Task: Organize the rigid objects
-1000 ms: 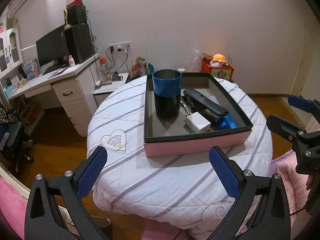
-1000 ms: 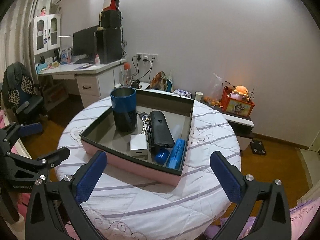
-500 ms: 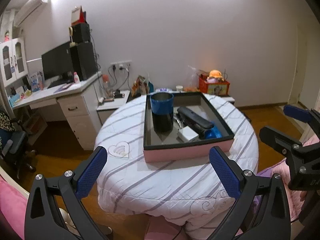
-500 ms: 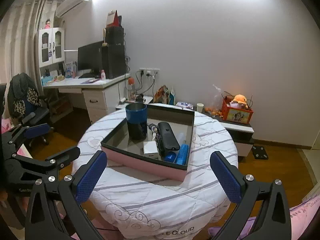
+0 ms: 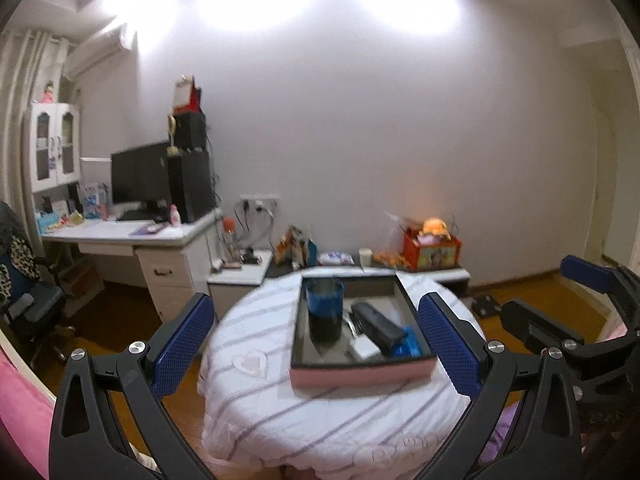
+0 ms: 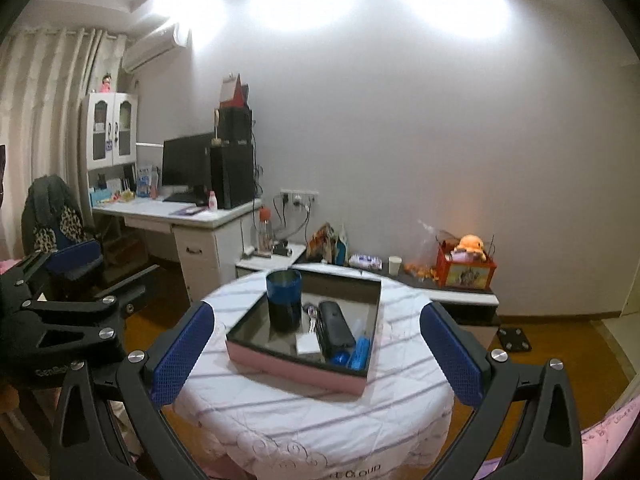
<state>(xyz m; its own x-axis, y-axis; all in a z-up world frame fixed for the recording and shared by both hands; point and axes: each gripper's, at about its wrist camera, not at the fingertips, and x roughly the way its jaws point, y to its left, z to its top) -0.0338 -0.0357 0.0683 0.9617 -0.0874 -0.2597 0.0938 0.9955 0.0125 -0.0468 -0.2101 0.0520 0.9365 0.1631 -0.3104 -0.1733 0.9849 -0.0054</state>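
A pink-walled tray (image 5: 362,376) (image 6: 296,370) sits on a round table with a striped white cloth (image 5: 280,412) (image 6: 304,420). In it stand a blue and black cup (image 5: 325,310) (image 6: 284,300), a black case (image 5: 378,330) (image 6: 335,328), a white block (image 5: 362,348) (image 6: 307,345) and blue items (image 5: 408,346) (image 6: 354,354). My left gripper (image 5: 316,350) is open and empty, well back from the table. My right gripper (image 6: 316,354) is open and empty, also well back; it also shows at the right of the left wrist view (image 5: 560,304).
A white desk (image 5: 132,236) (image 6: 180,216) with a monitor and speakers stands at the left. A low cabinet (image 5: 432,272) (image 6: 460,296) with a red box and toy runs along the back wall. An office chair (image 6: 56,216) is far left. Wooden floor surrounds the table.
Both grippers have pulled back and tilted up from the table; the tray looks smaller and more wall and ceiling show. Both stay open and empty.
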